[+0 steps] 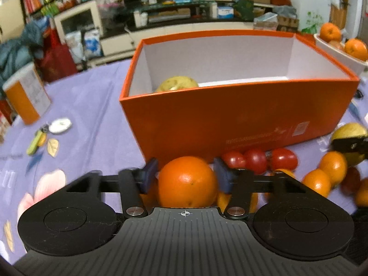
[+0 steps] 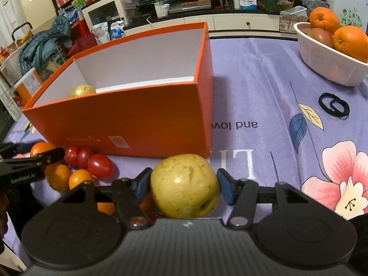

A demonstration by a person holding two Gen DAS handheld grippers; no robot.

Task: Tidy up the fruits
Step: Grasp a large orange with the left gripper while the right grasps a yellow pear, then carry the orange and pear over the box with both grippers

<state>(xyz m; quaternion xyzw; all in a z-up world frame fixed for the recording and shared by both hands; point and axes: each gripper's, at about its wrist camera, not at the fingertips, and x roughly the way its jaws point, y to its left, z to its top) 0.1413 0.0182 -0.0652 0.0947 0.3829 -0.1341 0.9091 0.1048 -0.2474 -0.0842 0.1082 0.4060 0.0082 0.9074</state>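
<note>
My left gripper (image 1: 186,172) is shut on a round orange (image 1: 187,184), its blue pads pressing both sides, just in front of the orange box (image 1: 230,119). My right gripper (image 2: 185,179) is shut on a yellow apple (image 2: 184,186) near the box's right front corner (image 2: 204,126). Another yellow fruit (image 1: 177,83) lies inside the box at its left end. Red cherry tomatoes (image 1: 255,159) and small oranges (image 1: 333,164) lie on the purple cloth between the two grippers.
A white basket (image 2: 326,62) with large oranges stands at the far right. Black hair ties (image 2: 334,107) lie near it. Left of the box are an orange canister (image 1: 25,96), a white round item (image 1: 60,125) and a green tool (image 1: 34,142).
</note>
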